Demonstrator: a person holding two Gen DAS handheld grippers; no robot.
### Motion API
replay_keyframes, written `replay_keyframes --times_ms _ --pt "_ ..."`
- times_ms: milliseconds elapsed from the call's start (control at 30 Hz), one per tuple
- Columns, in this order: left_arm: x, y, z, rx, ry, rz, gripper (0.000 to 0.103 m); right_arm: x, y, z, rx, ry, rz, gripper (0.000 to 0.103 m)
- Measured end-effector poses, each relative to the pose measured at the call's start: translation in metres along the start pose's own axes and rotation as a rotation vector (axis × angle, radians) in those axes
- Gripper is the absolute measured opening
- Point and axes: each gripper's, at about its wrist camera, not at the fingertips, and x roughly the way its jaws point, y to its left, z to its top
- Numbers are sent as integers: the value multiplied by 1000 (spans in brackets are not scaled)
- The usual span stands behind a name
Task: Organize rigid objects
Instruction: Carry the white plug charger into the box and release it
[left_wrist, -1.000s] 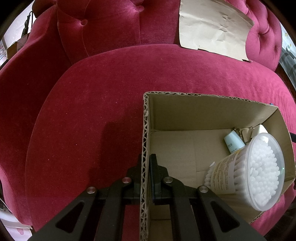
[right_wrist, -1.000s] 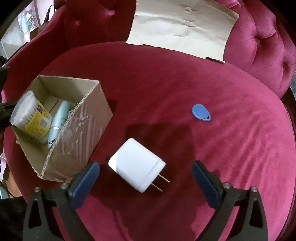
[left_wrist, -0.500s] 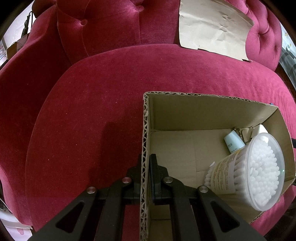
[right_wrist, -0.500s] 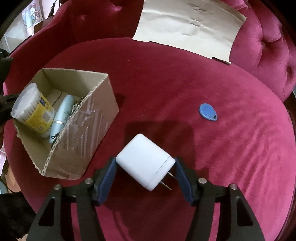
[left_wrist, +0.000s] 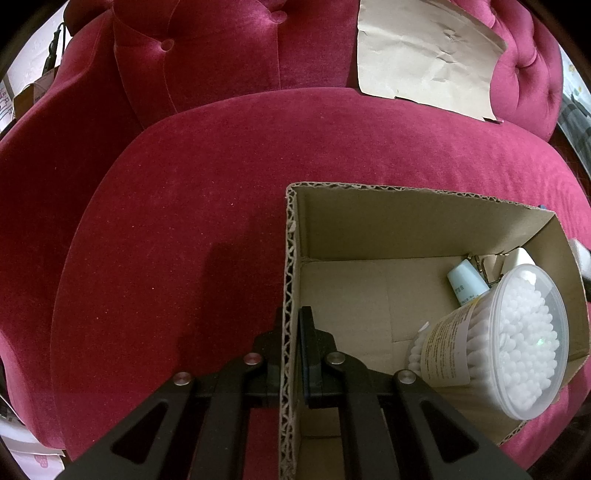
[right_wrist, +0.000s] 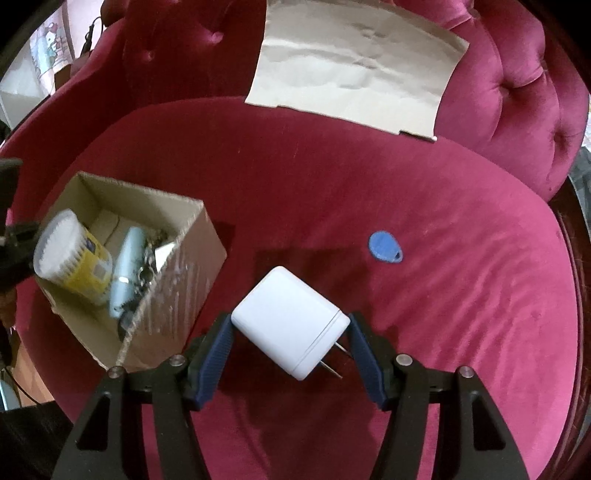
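**Charger pinched, box still waiting**

White charger (right_wrist: 290, 326) sits between our right gripper (right_wrist: 290, 334) pads, pinched at both sides, prongs aimed at us, just above the sofa seat (right_wrist: 443, 295). Cardboard box (right_wrist: 177, 273) is near, to its left. Left gripper (left_wrist: 291, 354) is clamped on the box wall. Already in the box: cotton swab tub (left_wrist: 517, 343), light blue tube (left_wrist: 465, 284), keys. Left imo: charger, then blue key fob (right_wrist: 385, 247).
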Motion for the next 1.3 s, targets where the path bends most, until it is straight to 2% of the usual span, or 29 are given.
replay_keyframes --times_ms 400,633,667,1000,1300 --pt "0 0 0 -2 1 -1 5 -30 16 24 0 -57 5 66" --pt "0 0 0 -1 1 -2 5 -39 43 38 -26 -86 32 66" --pt "0 0 0 0 1 -2 5 -39 46 40 -22 -65 19 66" --pt "0 0 0 -2 1 -2 5 -39 73 52 -32 -81 47 66" --pt "0 0 0 -3 1 -1 5 -28 101 54 -61 -49 56 66"
